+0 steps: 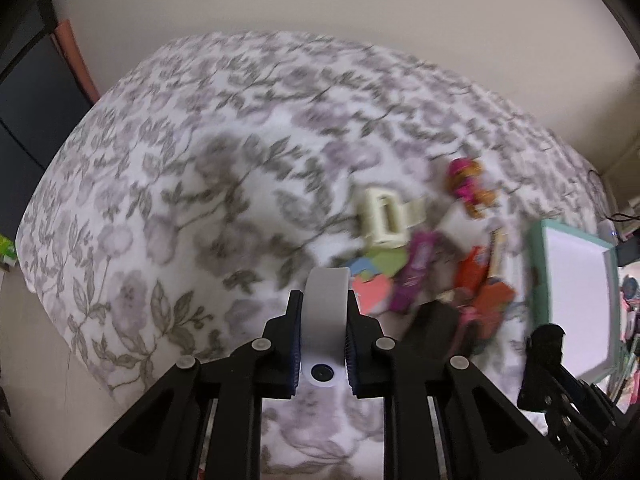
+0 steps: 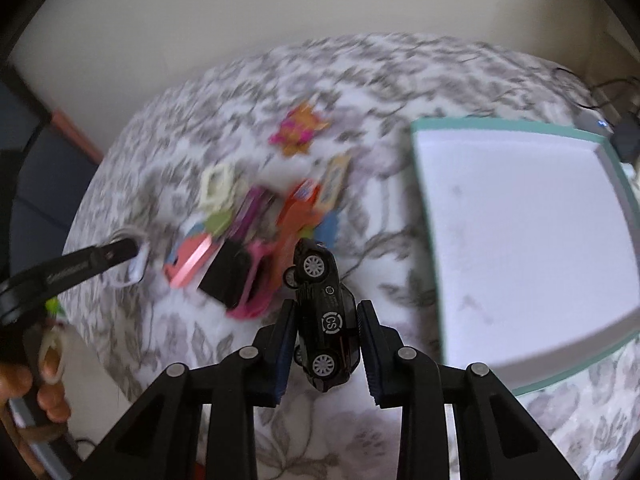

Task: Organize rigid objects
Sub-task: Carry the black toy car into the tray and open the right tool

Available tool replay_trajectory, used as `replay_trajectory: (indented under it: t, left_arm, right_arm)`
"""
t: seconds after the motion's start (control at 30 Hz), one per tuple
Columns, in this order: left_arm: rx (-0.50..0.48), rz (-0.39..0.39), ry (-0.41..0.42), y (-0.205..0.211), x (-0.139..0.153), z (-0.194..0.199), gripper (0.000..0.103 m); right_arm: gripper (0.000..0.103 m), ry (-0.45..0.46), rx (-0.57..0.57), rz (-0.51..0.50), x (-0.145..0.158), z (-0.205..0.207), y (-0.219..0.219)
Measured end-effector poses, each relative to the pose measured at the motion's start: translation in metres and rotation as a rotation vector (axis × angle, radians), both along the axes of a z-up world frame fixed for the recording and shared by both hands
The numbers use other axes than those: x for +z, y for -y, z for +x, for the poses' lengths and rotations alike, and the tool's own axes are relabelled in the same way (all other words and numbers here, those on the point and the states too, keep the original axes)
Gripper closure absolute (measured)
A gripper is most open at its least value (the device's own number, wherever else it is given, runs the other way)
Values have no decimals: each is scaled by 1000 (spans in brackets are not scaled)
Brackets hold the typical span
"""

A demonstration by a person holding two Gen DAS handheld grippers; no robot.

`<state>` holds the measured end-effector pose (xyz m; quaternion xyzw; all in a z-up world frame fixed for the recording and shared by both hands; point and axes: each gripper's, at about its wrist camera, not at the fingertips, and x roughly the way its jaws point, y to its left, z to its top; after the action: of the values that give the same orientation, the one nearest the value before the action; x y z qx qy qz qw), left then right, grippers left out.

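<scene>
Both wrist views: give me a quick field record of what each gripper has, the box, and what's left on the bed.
left gripper: shut on a white flat device with a small dark lens
right gripper: shut on a black toy car, held on its side, wheels showing
box: teal rim, white inside, nothing seen in it, right of the pile
pile: blurred colourful items, loose on the floral bedspread
cream clip: at the pile's far edge
</scene>
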<state>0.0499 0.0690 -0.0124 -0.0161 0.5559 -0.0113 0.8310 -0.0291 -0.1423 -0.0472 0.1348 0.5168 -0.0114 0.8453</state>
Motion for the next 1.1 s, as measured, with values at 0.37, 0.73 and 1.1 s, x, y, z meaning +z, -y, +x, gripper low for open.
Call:
replay_trajectory:
  t: [0.37,0.73,1.1]
  left_arm:
    - [-176,-63,40,94,30,1,84]
    - [-356,-90,46,192,19,-3,84]
    - [-458,-97,5,247,-14,2,84]
  right_arm:
    - [71,41,-314,-25,5,-10,82]
    - [70,44,-445,-65,-4,-11,130]
    - [70,27,-571,-74,-16,-17,168]
